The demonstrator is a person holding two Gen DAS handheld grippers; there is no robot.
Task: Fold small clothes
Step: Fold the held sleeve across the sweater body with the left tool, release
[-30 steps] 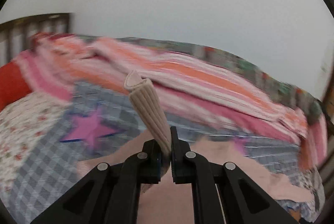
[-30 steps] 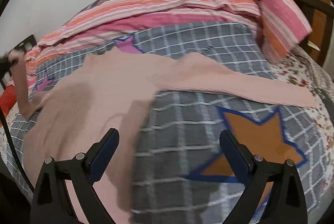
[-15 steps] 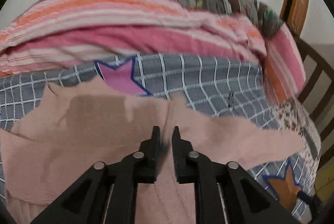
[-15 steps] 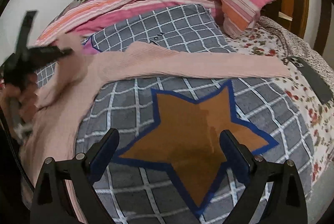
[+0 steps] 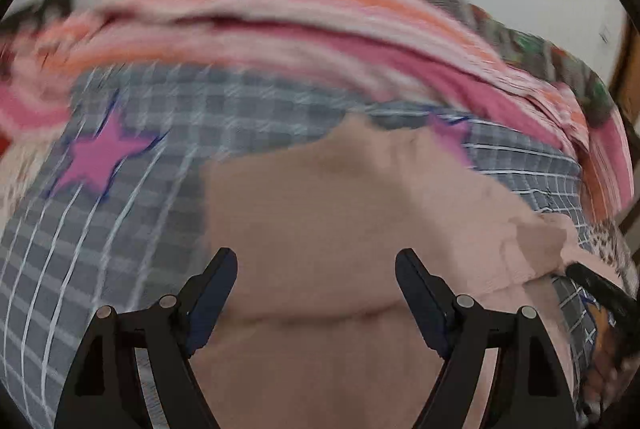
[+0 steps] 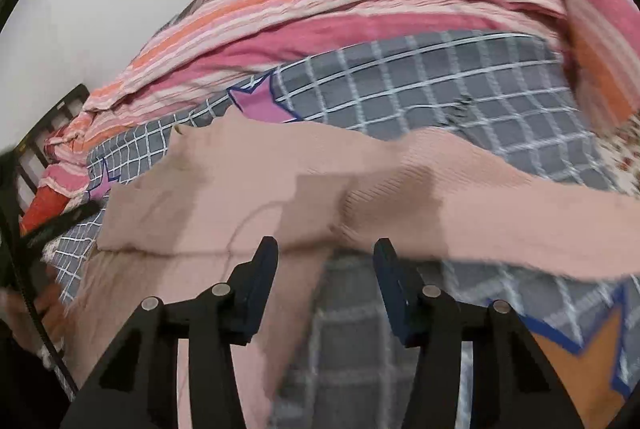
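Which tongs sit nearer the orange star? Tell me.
Right. The right tongs hover beside the orange star; the left tongs hang over the pink sweater, farther off.

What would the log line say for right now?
left gripper: open, just released, above pink sweater | right gripper: jaws closing around sleeve edge, not yet pinching | sweater flat on grey checked blanket

Soft, even indoor light fills both views, with no glare. The left wrist view is heavily motion-blurred: the grey checked quilt with stars [image 5: 132, 213] and the striped pink-and-orange blanket [image 5: 320, 29] smear sideways. The right wrist view is sharper, blurring near its lower edge. Fisheye bending curves everything toward black corners. Gripper-shaped shadows darken the peach ribbed knit garment [image 6: 320, 189].
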